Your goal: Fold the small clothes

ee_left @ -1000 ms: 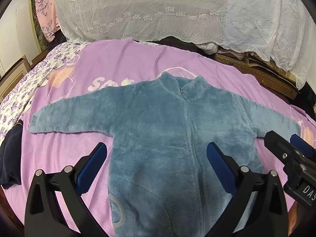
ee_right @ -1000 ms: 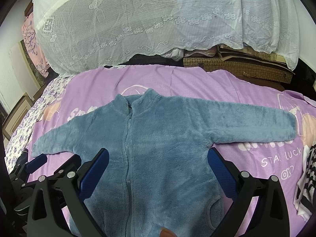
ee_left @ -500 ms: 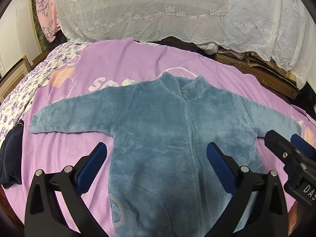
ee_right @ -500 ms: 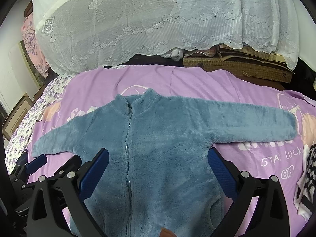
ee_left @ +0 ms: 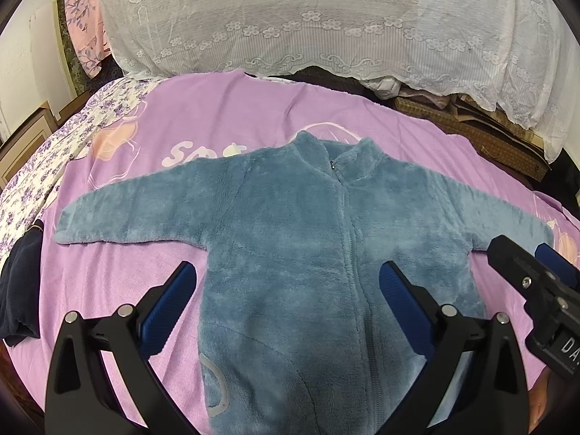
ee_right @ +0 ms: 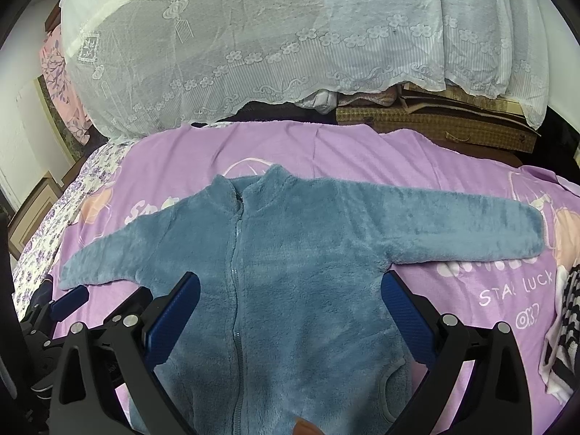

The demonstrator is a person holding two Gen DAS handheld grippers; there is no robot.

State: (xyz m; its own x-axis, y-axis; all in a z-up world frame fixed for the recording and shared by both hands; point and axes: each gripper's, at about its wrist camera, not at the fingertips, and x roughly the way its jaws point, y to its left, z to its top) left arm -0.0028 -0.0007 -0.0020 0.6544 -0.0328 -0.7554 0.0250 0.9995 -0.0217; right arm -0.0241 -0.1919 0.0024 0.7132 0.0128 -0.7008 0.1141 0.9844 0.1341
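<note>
1. Blue fleece jacket [ee_left: 301, 253] spread flat and zipped on the purple blanket [ee_left: 224, 108], both sleeves out to the sides, nothing folded yet.
2. Left gripper [ee_left: 286, 290] spread wide, empty, hanging over the lower body of the jacket; right gripper [ee_right: 290, 297] just as wide, empty, over the same stretch.
3. Thick pile here: a shallow pinch likely to catch fluff only, top layer lifting, back layer left on the blanket.
4. Left sleeve [ee_left: 127, 217] long and floppy: carried across too fast, liable to twist or bunch at the shoulder.
5. Purple blanket soft too; a deep bite could drag it up with the fleece.
6. Dark garment [ee_left: 21, 290] and striped cloth [ee_right: 565, 319] near the cuffs: easy snags on a wide sweep.
7. Both grippers close together over the hem: risk of knocking into each other.
</note>
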